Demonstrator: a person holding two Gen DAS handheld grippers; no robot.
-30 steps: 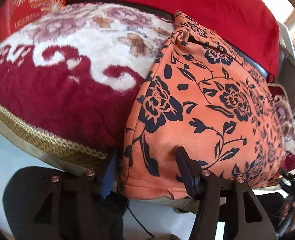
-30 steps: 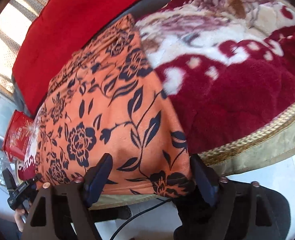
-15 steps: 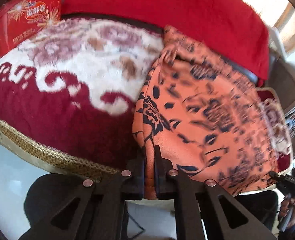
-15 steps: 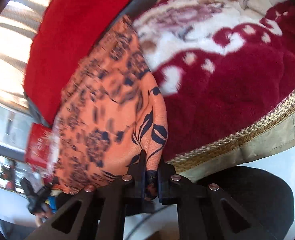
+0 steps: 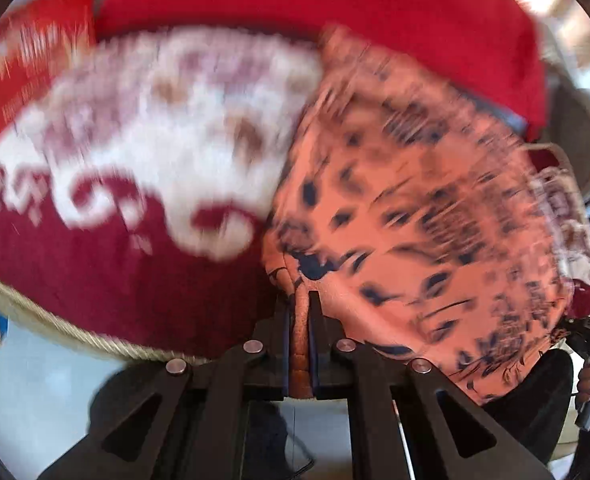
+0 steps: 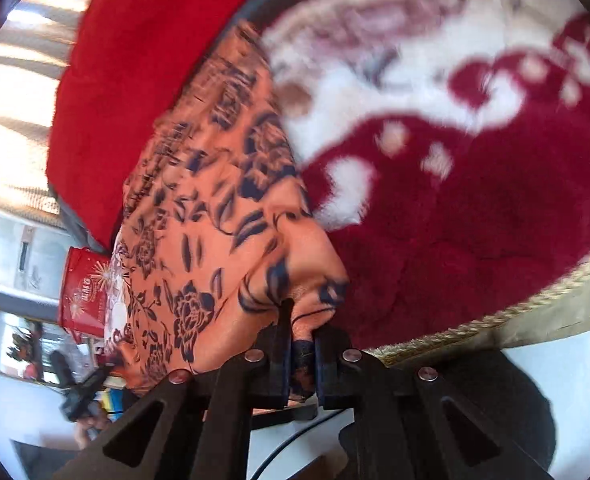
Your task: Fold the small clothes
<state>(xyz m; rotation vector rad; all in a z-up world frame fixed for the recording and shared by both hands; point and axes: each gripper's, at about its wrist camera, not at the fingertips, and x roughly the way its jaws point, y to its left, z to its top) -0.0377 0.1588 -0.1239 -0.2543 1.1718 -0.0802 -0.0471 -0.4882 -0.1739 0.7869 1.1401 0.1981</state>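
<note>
Orange cloth garment with a dark-blue flower print (image 5: 407, 208) lay on the plush maroon-and-white patterned blanket (image 5: 107, 160), near its braided front edge. Left claw (image 5: 302, 316) was clamped on one near corner of its hem, right claw (image 6: 301, 322) on the other. Two-corner hold likely meant to carry that edge over for a fold.

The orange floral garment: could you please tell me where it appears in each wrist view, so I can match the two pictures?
Left wrist view: the orange floral garment fills the right half, its near edge pinched in the left gripper.
Right wrist view: it runs down the left-centre, its corner pinched in the right gripper.
Shared landmark: the maroon and white blanket under it.
</note>
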